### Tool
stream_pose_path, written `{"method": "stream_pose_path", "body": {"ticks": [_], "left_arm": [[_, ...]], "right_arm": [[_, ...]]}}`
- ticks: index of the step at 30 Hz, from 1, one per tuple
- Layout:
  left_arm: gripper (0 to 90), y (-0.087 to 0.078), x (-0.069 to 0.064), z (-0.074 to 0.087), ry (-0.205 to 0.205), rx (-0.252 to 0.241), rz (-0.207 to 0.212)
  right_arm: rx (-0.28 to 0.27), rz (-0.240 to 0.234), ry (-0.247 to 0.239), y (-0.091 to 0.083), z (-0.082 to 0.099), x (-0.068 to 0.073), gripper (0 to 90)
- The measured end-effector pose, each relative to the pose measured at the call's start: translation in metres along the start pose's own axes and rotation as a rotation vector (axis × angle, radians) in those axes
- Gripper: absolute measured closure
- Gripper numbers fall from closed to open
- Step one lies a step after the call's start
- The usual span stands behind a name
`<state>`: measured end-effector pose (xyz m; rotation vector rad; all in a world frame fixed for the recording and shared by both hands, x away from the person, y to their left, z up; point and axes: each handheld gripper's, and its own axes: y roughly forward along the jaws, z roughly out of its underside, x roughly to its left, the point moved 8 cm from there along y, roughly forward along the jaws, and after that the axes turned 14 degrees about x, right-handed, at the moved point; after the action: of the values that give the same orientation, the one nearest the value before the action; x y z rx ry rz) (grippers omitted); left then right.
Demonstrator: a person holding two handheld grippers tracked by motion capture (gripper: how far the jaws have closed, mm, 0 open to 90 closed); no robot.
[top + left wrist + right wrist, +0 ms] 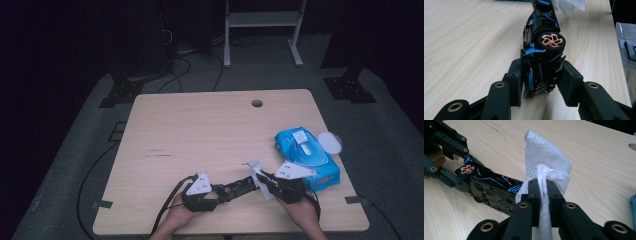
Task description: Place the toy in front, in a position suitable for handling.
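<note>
A black toy car (541,45) with blue trim and copper wheels lies tipped on its side on the wooden table (200,130). My left gripper (540,82) is shut on its rear end and holds it above the tabletop near the front edge (215,192). My right gripper (543,192) is shut on a white wet wipe (546,165), which it presses against the car's front end (496,187). In the high view the right gripper (265,181) meets the toy car (237,186) from the right, the wipe (256,170) bunched between them.
A blue pack of wet wipes (307,155) with its white lid flipped open lies at the table's right edge, just behind my right hand. A round cable hole (257,103) is at the back of the table. Cables trail off the front left.
</note>
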<state>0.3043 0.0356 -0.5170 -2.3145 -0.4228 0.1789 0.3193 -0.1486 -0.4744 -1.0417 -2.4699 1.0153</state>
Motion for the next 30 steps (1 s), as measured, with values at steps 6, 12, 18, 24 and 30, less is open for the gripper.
{"method": "stream_pose_path", "body": {"ticks": [6, 12, 18, 24, 30], "left_arm": [[58.4, -0.001, 0.001, 0.001, 0.001, 0.0, 0.002], [58.4, -0.001, 0.002, 0.001, -0.007, -0.003, 0.003], [58.4, -0.001, 0.002, 0.002, -0.006, -0.002, 0.001], [58.4, 0.0, 0.001, 0.0, -0.01, -0.005, 0.002], [58.3, 0.0, 0.002, 0.001, -0.013, -0.008, -0.001]], "right_arm": [[-0.003, 0.019, 0.007, -0.007, 0.004, -0.005, 83.6], [-0.014, -0.01, 0.005, -0.002, 0.002, 0.003, 83.7], [-0.004, -0.022, -0.032, 0.003, -0.002, 0.01, 83.5], [-0.006, -0.025, 0.006, 0.002, 0.0, 0.004, 83.6], [-0.011, -0.087, -0.055, 0.009, -0.008, 0.03, 83.6]]}}
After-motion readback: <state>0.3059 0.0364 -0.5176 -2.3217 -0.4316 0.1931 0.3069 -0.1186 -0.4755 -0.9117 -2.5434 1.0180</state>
